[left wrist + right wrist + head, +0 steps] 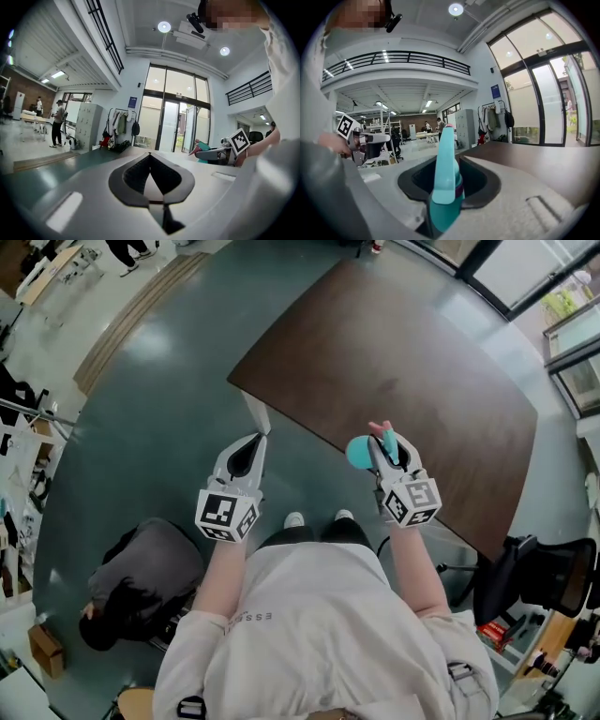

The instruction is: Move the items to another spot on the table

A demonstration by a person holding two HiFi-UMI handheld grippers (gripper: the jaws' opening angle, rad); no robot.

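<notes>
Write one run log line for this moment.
left gripper: shut, empty | right gripper: shut on teal item | table: ahead

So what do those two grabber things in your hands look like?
The left gripper and right gripper are pale grey plastic, pointed in front, with black pads inside. Each carries a white cube printed with black square markers. The person wears a white short-sleeved T-shirt.

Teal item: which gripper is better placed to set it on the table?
Right. The right gripper is shut on the teal item over the table edge; the left gripper is shut and empty.
</notes>
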